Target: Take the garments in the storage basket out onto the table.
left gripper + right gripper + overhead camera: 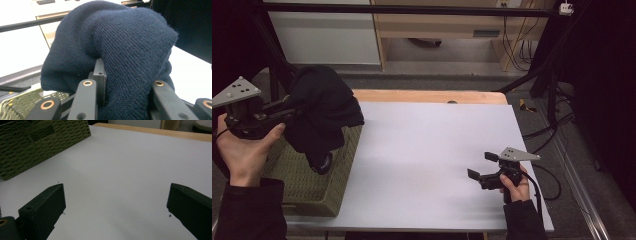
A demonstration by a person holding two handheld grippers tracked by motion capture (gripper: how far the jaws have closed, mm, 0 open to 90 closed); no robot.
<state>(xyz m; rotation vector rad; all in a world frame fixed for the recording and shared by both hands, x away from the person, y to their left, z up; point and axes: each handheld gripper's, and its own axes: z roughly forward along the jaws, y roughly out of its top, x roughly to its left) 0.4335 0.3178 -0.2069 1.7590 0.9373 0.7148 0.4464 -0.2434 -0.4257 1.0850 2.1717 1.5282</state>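
While the left gripper [287,114] has its jaws clamped on a bunched fold of the dark navy knit garment [321,112], the bulk of the cloth hangs over the near corner of the green woven basket [307,185] at the table's left edge, its lowest fold dangling into or just above the basket opening. In the left gripper view the knit [120,57] wraps right over both jaws, so the grip is thick and uneven. The right gripper [478,167] sits low over the white table top [432,150], well apart from the basket, jaws wide with nothing between them. Risks, as I read it: the wad is only pinched at one fold, so the knit could slide out under its own weight; the hanging tail could snag the basket rim and drag or tip the basket when lifted; loose loops could catch on the jaw linkage on release. Cannot tell how much cloth is actually inside the basket.
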